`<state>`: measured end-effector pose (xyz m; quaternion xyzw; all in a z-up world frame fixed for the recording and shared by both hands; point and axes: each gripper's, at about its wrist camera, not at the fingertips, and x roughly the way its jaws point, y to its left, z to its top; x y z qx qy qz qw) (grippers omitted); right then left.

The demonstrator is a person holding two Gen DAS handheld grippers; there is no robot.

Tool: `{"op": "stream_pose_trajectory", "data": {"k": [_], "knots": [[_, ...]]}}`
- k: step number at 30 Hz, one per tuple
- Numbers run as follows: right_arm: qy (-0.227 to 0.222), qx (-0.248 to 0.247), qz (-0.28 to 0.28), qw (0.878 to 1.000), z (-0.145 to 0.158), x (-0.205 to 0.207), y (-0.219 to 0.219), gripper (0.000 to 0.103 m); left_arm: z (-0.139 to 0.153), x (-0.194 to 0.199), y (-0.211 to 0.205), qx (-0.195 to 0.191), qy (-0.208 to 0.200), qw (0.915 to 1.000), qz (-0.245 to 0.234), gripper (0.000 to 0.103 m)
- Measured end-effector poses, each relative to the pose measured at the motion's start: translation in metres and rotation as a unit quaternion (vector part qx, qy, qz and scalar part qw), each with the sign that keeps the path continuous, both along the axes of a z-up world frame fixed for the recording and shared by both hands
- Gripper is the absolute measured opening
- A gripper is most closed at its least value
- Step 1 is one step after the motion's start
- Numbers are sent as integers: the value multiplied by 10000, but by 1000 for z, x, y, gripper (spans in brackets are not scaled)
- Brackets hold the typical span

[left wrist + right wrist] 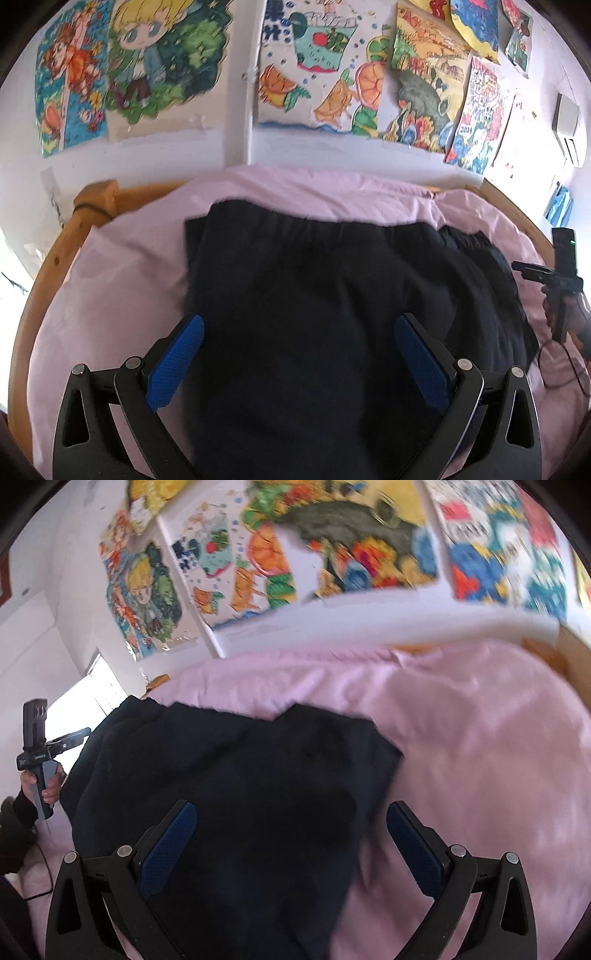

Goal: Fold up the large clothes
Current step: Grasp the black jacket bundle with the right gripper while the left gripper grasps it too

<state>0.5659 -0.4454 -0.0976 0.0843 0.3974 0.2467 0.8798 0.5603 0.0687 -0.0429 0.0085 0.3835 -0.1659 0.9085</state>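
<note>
A large dark navy garment [332, 295] lies spread on a bed covered by a pink sheet [122, 266]. My left gripper [299, 332] is open above the garment's near part, its blue pads [177, 362] wide apart and empty. The garment also shows in the right wrist view [240, 775], where my right gripper [291, 819] is open and empty over its right edge. The right gripper's body shows at the right edge of the left wrist view [557, 280]. The left gripper's body shows at the left of the right wrist view [37, 757].
A wooden bed frame [48, 266] curves around the pink sheet. Colourful drawings [325, 70] cover the white wall behind the bed. A black cable [561, 369] lies on the sheet at the right. A bright window [99, 694] is at the far left.
</note>
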Motion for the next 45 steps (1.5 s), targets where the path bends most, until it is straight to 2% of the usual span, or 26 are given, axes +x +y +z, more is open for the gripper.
{"op": "stream_pose_trajectory", "data": {"k": [2, 8, 11, 16, 21, 28, 32, 37, 39, 45], "knots": [[327, 136, 7, 9994, -14, 2, -6, 103, -6, -6, 10, -18, 213, 9998, 24, 102], [826, 707, -18, 9941, -41, 20, -12, 103, -29, -11, 41, -262, 829, 9959, 247, 102], [982, 895, -120, 9911, -52, 34, -11, 103, -38, -5, 49, -419, 1096, 9931, 70, 102], [1178, 1228, 204, 9852, -65, 49, -7, 103, -37, -8, 58, -523, 1158, 9912, -361, 102], [1293, 1583, 474, 9777, -69, 61, -6, 103, -41, -6, 66, -662, 1252, 9886, -502, 102], [1392, 1584, 752, 9746, -80, 61, 5, 103, -44, 12, 66, -720, 1262, 9855, -874, 102], [1404, 1695, 731, 9727, -87, 60, 2, 103, -46, 34, 68, -877, 1346, 9799, -1181, 102], [1375, 1727, 770, 9723, -90, 58, 0, 103, -65, 69, 66, -1276, 1841, 9634, -1474, 102], [1378, 1754, 798, 9715, -91, 59, -1, 103, -70, 78, 63, -1283, 2013, 9582, -1575, 102], [1437, 1806, 923, 9686, -93, 62, 3, 103, -76, 84, 59, -1275, 2123, 9537, -1705, 102]]}}
